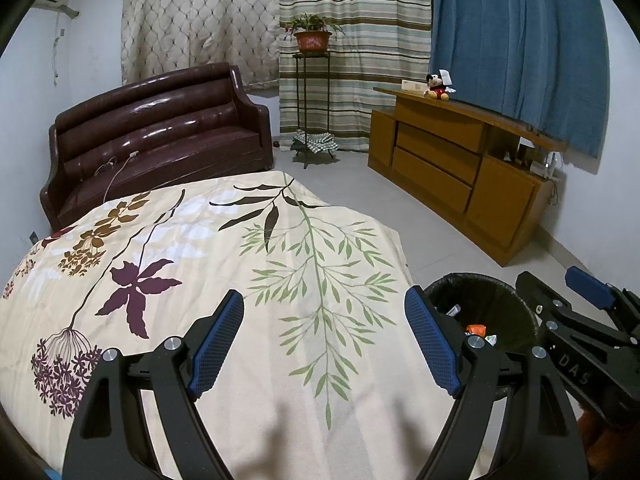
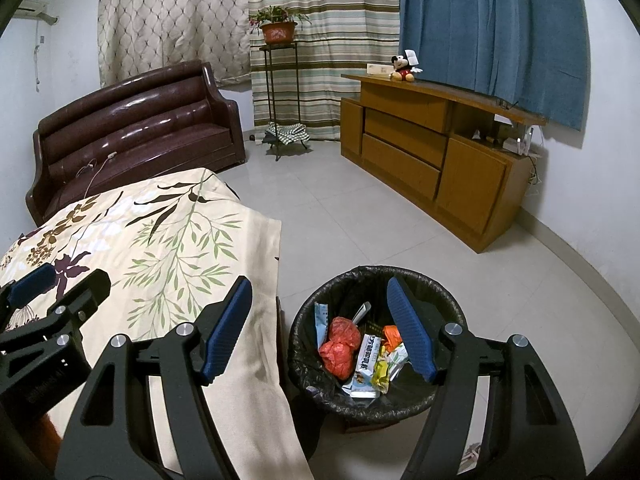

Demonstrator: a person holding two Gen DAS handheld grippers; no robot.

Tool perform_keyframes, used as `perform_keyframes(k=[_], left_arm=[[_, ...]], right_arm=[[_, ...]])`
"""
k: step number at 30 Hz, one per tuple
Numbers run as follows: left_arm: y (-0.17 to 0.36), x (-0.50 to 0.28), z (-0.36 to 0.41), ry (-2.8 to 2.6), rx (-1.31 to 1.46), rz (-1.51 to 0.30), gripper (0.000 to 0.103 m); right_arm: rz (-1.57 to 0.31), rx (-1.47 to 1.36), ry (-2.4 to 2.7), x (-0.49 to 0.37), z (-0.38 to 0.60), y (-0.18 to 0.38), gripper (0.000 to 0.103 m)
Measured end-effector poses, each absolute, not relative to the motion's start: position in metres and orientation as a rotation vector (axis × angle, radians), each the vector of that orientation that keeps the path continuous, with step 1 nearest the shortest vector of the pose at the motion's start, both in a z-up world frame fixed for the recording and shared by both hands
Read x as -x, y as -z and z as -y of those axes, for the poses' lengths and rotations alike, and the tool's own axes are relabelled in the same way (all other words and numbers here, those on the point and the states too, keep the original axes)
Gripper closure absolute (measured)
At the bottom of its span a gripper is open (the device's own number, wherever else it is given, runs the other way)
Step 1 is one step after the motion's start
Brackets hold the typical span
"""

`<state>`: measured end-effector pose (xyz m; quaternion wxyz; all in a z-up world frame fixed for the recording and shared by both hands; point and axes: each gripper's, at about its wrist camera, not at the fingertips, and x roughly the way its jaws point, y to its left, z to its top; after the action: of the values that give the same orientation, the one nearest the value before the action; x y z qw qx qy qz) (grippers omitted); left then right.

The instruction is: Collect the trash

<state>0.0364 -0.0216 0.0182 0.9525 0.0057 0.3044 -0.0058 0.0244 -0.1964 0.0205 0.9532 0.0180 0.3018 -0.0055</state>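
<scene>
- The right gripper [image 2: 320, 328] hangs above the bin [image 2: 452, 312], jaws spread wide with nothing between them.
- The left gripper [image 1: 326, 340] is also wide and empty, over the bedspread [image 1: 240, 248].
- The trash [image 2: 360, 352], red bags and wrappers, lies inside the bin, which stands on the floor just beside the bed.
- No loose scrap shows on the bedspread or floor [image 2: 360, 208], so collecting looks about finished.
- To do the step well, I'd keep the jaws spread and lift clear of the liner.
</scene>
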Motion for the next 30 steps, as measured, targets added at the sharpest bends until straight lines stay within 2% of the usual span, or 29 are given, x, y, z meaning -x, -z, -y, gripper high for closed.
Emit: perform_keyframes(k=[30], left_arm=[[-0.018,-0.037,0.027,0.035,-0.007,-0.625,0.020]], right_arm=[[-0.618,-0.030,0.008,-0.024,0.194,-0.017,0.033]])
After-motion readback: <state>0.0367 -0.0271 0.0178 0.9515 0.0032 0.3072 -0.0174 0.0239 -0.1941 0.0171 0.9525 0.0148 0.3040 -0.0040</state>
